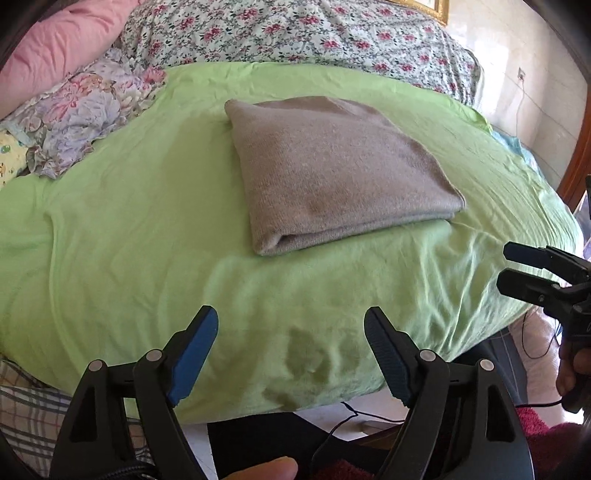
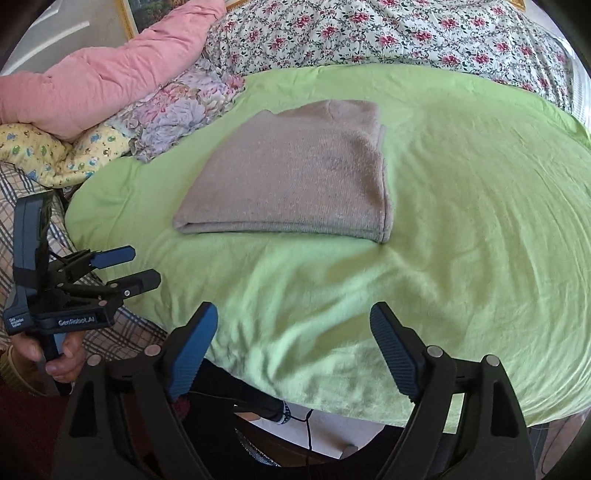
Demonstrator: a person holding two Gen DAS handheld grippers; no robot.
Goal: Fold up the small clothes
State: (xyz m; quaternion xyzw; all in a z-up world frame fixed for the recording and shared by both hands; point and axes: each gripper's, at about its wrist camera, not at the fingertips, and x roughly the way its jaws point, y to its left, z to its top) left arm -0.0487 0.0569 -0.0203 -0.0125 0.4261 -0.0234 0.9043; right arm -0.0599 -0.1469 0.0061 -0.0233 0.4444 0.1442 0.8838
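Observation:
A grey-beige knitted garment (image 1: 332,170) lies folded into a neat rectangle on the green sheet (image 1: 129,240); it also shows in the right wrist view (image 2: 295,173). My left gripper (image 1: 291,354) is open and empty, held back over the sheet's near edge, well short of the garment. It shows at the left of the right wrist view (image 2: 142,266). My right gripper (image 2: 295,354) is open and empty, also near the sheet's front edge. It shows at the right edge of the left wrist view (image 1: 508,266).
A pink quilt (image 2: 110,74), floral bedding (image 2: 369,33) and patterned cloths (image 2: 166,114) are heaped behind and left of the green sheet (image 2: 461,221). A checked cloth (image 1: 22,406) lies at the near left. Cables (image 2: 308,424) run on the floor below the bed edge.

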